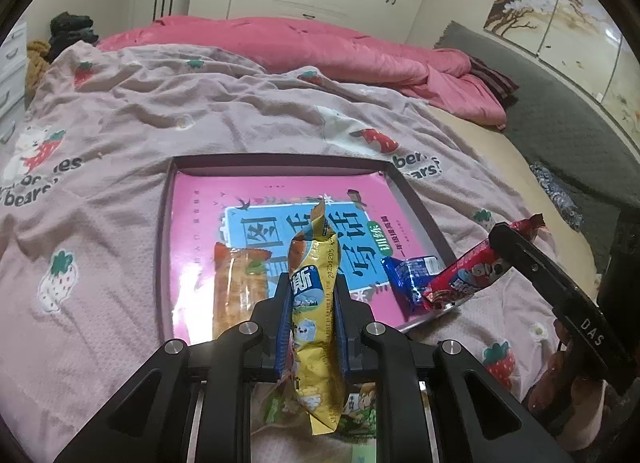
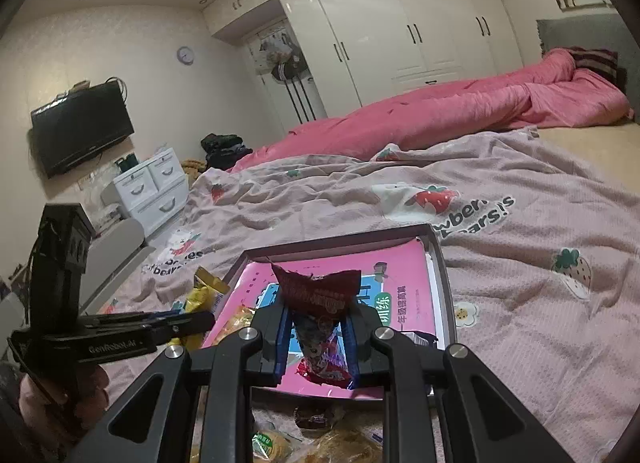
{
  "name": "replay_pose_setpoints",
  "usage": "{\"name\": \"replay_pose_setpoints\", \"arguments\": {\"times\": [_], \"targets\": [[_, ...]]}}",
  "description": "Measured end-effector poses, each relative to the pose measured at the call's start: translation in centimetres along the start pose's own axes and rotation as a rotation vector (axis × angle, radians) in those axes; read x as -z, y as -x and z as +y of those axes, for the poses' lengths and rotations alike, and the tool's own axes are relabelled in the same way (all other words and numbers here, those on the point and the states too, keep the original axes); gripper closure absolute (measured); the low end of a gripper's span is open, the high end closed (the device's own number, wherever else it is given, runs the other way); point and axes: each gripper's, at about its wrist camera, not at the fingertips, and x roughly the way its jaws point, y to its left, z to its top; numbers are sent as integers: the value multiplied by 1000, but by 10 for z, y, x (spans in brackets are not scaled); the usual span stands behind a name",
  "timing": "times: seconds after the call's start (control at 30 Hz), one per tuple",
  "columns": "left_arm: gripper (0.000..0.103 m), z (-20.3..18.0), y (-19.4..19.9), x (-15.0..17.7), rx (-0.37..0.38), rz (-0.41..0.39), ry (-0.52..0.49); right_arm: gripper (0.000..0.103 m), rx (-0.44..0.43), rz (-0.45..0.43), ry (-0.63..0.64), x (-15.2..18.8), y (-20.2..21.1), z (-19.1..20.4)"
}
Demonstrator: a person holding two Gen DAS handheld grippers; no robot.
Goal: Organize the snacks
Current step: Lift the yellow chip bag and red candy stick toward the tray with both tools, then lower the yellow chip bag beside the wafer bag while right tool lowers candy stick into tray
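a: ok, status. yellow snack packet (image 1: 316, 283) is pinched between the blue pads of the left gripper (image 1: 313, 295), jaws closed on it. packet stands upright, torn top edge above the fingers, bottom end hanging below them.

b: where is it relative to the tray?

a: over the near part of the tray (image 1: 412, 199), which sits on the pink strawberry blanket (image 1: 120, 135). a pink book (image 1: 240, 199) lies flat inside the tray.

b: right side?

a: right gripper (image 2: 318, 327) is clamped on a red snack packet (image 2: 320, 291), crimped end up. also held over the tray's near edge, on the right-hand side.

b: anything already in the tray?

a: orange-brown packet (image 1: 236, 287) lying on the book just left of the yellow one, blue packet (image 1: 408, 271) at the tray's right edge, near the red one.

b: loose stock?

a: a few more snacks (image 2: 316, 435) on the blanket in front of the tray, partly hidden by the gripper body. can't read what they are.

b: surroundings?

a: pink quilt (image 2: 440, 115) behind, white wardrobe (image 2: 400, 23) at the far wall.
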Motion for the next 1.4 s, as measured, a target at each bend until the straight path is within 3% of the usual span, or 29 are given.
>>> {"name": "replay_pose_setpoints", "arguments": {"times": [0.67,1.1,1.4], "targets": [[84,-4,-40,0,-2,70,-13,80,4,49,2,8,-23,0],[84,-3,-52,1,10,95,-18,80,-62,74,-92,13,-38,-11],[84,2,-61,-1,3,103,-11,80,-57,113,-157,20,-48,-25]]}}
